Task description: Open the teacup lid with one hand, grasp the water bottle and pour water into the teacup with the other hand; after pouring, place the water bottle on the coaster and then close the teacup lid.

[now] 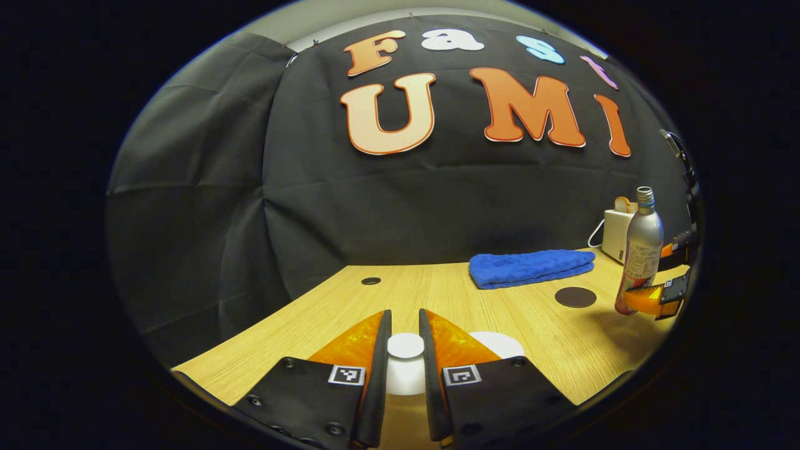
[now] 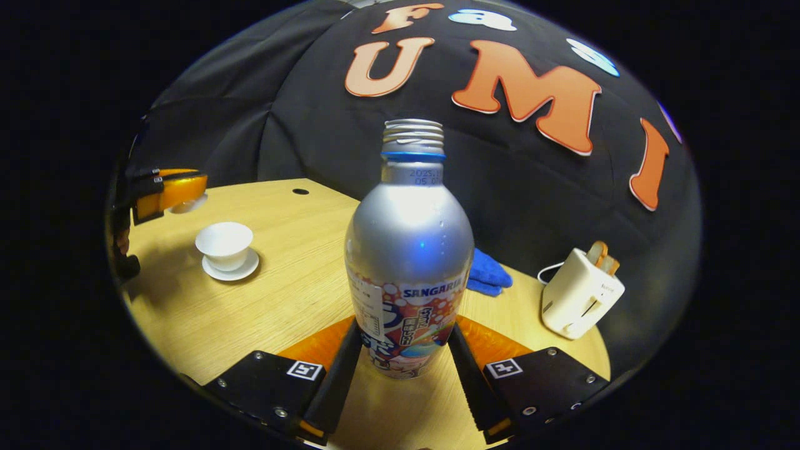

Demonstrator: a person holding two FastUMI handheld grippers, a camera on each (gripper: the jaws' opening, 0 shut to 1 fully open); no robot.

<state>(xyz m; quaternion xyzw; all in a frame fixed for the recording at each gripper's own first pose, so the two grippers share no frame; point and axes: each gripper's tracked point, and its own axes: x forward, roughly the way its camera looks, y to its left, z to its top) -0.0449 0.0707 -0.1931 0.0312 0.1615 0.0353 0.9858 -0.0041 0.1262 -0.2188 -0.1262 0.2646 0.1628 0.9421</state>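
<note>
A: Start close in. What does the left gripper [image 1: 405,340] have?

B: Its fingers pinch the white knob of the teacup lid [image 1: 405,362], one on each side. In the right gripper view that gripper [image 2: 169,190] sits at the far left edge with the lid [image 2: 187,203] under it, apart from the teacup [image 2: 224,244], so the cup stands uncovered on its saucer [image 2: 230,270].

A: And the right gripper [image 2: 403,350]?

B: Its fingers press on both sides of the water bottle [image 2: 407,250], low on the labelled part. The bottle's long axis runs upright, threaded neck pointing up, no cap on it. From the left gripper view the bottle [image 1: 641,250] looks upright with a slight lean, its base at the right gripper [image 1: 653,299]; whether it touches the table [image 1: 450,300] I cannot tell.

A: Farther off?

B: The round dark coaster [image 1: 575,297] lies on the table just left of the bottle, bare. Behind it a folded blue cloth [image 1: 530,267], then a white toaster [image 2: 581,292] with bread in it near the wall.
</note>
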